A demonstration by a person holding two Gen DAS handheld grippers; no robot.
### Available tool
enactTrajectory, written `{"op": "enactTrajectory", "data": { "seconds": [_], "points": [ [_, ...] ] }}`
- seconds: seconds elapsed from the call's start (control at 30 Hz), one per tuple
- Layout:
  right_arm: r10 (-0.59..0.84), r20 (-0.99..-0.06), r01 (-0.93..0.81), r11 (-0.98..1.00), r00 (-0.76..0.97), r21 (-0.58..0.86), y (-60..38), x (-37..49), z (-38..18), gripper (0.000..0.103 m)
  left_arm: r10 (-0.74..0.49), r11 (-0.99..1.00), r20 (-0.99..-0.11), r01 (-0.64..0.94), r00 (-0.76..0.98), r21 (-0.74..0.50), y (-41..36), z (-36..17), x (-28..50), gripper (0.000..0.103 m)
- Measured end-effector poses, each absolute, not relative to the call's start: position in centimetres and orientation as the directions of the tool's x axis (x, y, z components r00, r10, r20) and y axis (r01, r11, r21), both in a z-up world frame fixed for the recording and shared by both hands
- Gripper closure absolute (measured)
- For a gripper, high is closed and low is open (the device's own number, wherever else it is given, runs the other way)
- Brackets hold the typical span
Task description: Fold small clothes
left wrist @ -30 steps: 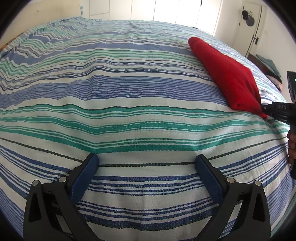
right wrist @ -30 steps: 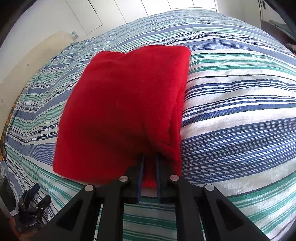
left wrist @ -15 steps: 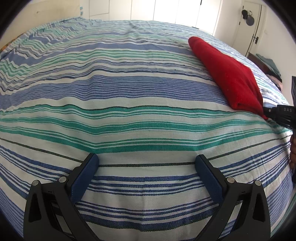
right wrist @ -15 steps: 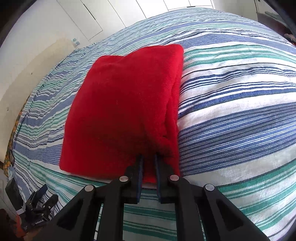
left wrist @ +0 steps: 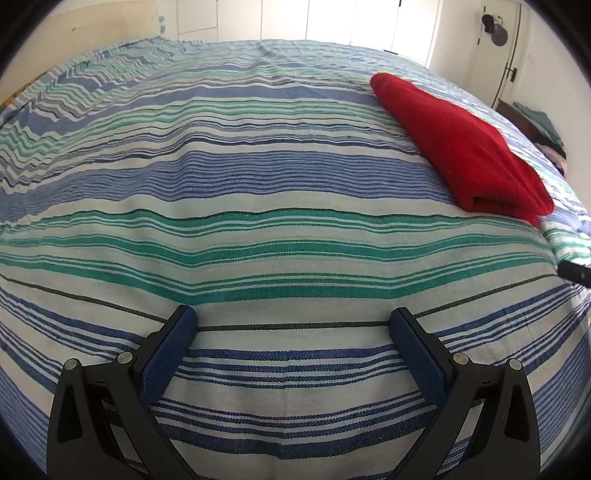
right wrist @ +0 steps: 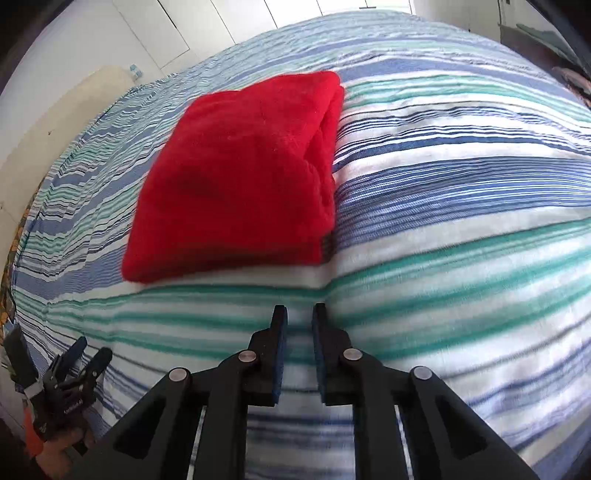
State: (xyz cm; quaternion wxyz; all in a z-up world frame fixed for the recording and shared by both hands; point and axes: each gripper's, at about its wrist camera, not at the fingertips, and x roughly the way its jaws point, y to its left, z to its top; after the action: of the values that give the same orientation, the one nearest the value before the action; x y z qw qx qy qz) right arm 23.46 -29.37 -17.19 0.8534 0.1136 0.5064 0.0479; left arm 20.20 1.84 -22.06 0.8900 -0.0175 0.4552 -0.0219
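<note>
While the red cloth (right wrist: pixel 240 177) lies folded into a thick, roughly square pad on the bed (right wrist: pixel 461 229), the right tongs (right wrist: pixel 298 314) hang over the striped cover just short of the cloth's near edge, apart from it. Their jaws are opening, a narrow gap showing between the blue pads (right wrist: pixel 281 347), and nothing sits between them: only green and white stripes show through the gap. The cover around the tips is blurred.

In the left wrist view the cloth (left wrist: pixel 465 147) lies well off toward the far right of the bed (left wrist: pixel 258 184), its layered fold edge facing the camera and its long side running away toward the back wall. The left tongs (left wrist: pixel 293 321) stand wide open above bare cover, pointing down at the blue and white stripes, with nothing between the two fingers (left wrist: pixel 166 358) and well apart from the cloth. A dark tip of the right tongs (left wrist: pixel 574 271) pokes in at the right edge of this view, nearer than the cloth and clear of it.

In the right wrist view the left tongs (right wrist: pixel 83 360) show small at the lower left corner, held by a hand (right wrist: pixel 55 448), beside the bed's edge. White cupboard doors (right wrist: pixel 177 33) stand behind the bed.
</note>
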Motion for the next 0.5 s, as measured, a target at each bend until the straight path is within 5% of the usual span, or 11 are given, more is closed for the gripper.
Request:
{"op": "enactTrajectory", "data": {
  "seconds": [0.1, 0.17, 0.27, 0.5],
  "points": [
    [0.112, -0.869, 0.024, 0.99, 0.483, 0.141, -27.6, 19.6, -16.5, 0.046, -0.048, 0.999, -0.825, 0.026, 0.563, -0.041, 1.7, -22.1, 20.4, 0.001],
    [0.086, -0.885, -0.001, 0.995, 0.458, 0.096, -26.4, 17.9, -17.5, 0.035, -0.033, 0.999, -0.835, 0.025, 0.55, -0.023, 1.5, -22.1, 20.5, 0.001],
    [0.025, -0.87, -0.06, 0.998, 0.493, -0.006, -25.1, 16.5, -18.1, 0.032, -0.018, 1.0, -0.843, 0.026, 0.537, -0.005, 1.3, -22.0, 20.1, 0.001],
    [0.145, -0.875, -0.038, 0.989, 0.461, 0.144, -27.4, 16.4, -17.8, 0.031, -0.081, 0.997, -0.845, 0.04, 0.529, -0.071, 2.5, -20.6, 16.9, 0.001]
  ]
}}
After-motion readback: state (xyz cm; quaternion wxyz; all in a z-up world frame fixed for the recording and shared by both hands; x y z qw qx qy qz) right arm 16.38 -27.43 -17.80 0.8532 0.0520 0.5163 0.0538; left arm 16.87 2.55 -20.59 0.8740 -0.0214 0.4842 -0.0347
